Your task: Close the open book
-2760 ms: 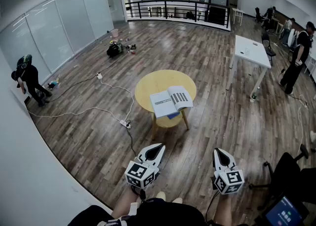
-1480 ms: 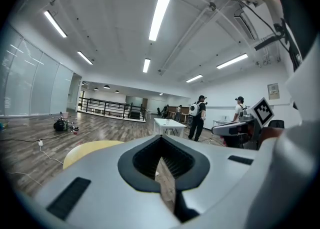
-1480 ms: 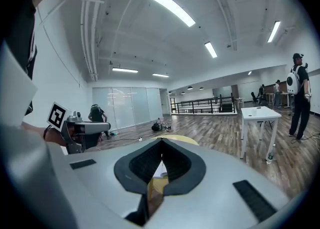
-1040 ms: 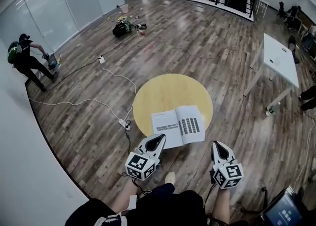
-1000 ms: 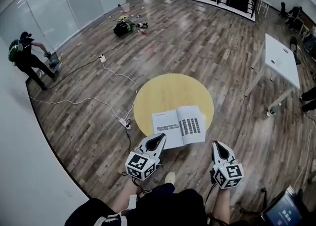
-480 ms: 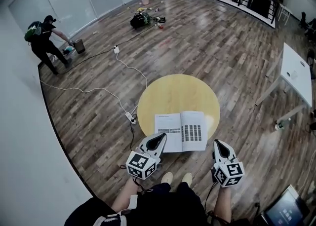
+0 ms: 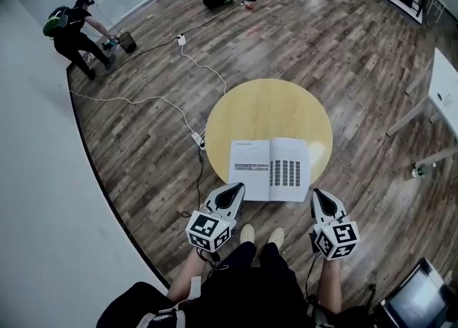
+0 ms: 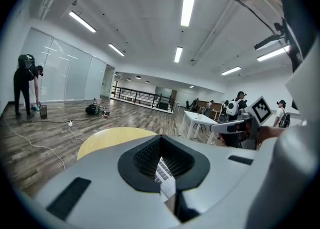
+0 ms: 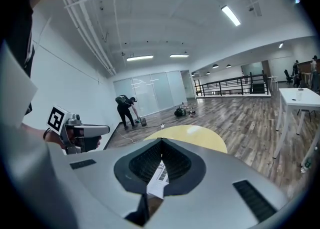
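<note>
The book (image 7: 270,169) lies open on the round table (image 7: 268,104), at its edge nearest the wearer. The left gripper (image 7: 235,188) and right gripper (image 7: 316,195) flank its near corners, tilted slightly down, jaws together, empty. A cable (image 7: 154,99) crosses the wood floor (image 7: 136,162).

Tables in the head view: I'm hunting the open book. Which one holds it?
The round yellow table: the open book lies at its near edge. The white rectangular table at right shows none.
</note>
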A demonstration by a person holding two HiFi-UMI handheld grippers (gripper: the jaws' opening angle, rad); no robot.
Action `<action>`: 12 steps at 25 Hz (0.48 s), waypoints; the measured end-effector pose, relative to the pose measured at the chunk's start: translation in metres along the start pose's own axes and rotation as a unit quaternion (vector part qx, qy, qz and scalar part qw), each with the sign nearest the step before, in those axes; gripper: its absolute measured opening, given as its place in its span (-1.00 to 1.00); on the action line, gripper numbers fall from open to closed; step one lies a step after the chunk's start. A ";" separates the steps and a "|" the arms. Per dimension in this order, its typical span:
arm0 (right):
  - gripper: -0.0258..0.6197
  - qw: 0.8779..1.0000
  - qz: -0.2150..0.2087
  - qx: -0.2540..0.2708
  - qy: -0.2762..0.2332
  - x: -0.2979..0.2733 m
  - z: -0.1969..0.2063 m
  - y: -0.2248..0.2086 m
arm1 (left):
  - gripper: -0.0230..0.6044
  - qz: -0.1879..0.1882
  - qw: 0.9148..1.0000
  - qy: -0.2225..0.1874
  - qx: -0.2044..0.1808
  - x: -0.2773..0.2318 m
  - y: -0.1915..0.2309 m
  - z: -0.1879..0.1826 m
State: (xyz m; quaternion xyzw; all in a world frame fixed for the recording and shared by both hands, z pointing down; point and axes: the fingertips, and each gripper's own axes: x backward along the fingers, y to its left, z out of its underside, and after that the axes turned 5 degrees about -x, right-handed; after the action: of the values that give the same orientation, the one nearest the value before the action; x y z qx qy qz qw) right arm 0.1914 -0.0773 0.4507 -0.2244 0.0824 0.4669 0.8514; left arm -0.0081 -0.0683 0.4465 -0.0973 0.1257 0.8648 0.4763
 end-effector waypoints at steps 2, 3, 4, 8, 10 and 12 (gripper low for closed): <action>-0.93 1.000 -0.006 -0.001 0.006 -0.005 0.003 0.003 | -0.93 -0.003 1.000 0.003 0.004 0.000 0.000 0.004; -0.93 1.000 -0.009 -0.001 0.007 -0.006 0.004 0.004 | -0.93 -0.003 1.000 0.004 0.006 0.000 0.000 0.005; -0.93 1.000 -0.010 0.000 0.008 -0.007 0.004 0.005 | -0.93 -0.003 1.000 0.004 0.007 0.000 0.000 0.006; -0.93 1.000 -0.012 0.005 0.010 -0.009 0.004 0.008 | -0.93 -0.006 1.000 0.004 0.009 0.001 0.001 0.008; -0.93 1.000 -0.011 0.005 0.010 -0.008 0.005 0.007 | -0.93 -0.006 1.000 0.004 0.010 0.002 0.001 0.009; -0.93 1.000 -0.010 0.004 0.009 -0.007 0.005 0.006 | -0.93 -0.005 1.000 0.003 0.009 0.001 0.000 0.009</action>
State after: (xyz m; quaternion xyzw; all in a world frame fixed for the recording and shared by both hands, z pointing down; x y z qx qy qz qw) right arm 0.1828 -0.0772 0.4558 -0.2258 0.0899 0.4562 0.8560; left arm -0.0093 -0.0645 0.4547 -0.0961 0.1343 0.8612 0.4807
